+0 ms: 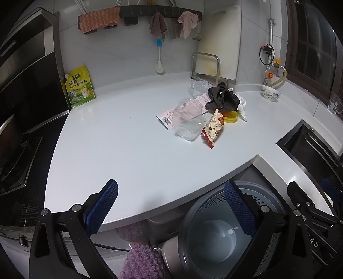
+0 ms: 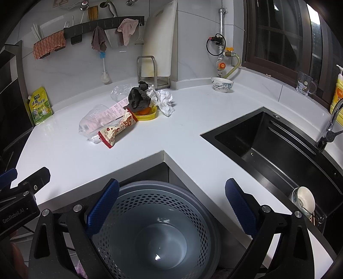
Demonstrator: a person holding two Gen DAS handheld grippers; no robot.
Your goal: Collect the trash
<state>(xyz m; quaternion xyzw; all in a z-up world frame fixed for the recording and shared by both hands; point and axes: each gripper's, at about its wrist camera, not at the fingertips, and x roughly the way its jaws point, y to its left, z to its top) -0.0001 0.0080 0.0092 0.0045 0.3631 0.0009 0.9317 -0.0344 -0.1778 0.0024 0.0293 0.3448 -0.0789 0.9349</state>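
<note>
White kitchen surface point(image 2: 182, 128) holds a trash pile point(image 2: 128, 113); bin point(image 2: 163, 231) below sits empty. Both grippers' fingers point(image 1: 103, 208) point(image 2: 240, 210) spread apart, nothing collected.

My left gripper point(image 1: 171, 206) and right gripper point(image 2: 171, 206): black frames, blue pads with a fine grid texture. White countertop point(image 1: 128, 150). Grey perforated waste basket point(image 2: 163, 227), hole pattern round the wall. Trash pile: clear ribbed plastic cup point(image 1: 188, 120), pink receipt point(image 1: 169, 117) with a black barcode, cream snack wrapper point(image 1: 213, 128) with red print and red edge, dark grey-brown rag point(image 1: 223, 98), yellow lid point(image 2: 148, 114) with something orange in it, white crumpled tissue point(image 2: 164, 100). Yellow-green seasoning pouch point(image 1: 79, 88). Black sink point(image 2: 268, 141). White bowl point(image 2: 221, 84) with blue pattern. Orange wavy-textured cloth point(image 1: 99, 19) on the black wall rack point(image 1: 160, 10).
</note>
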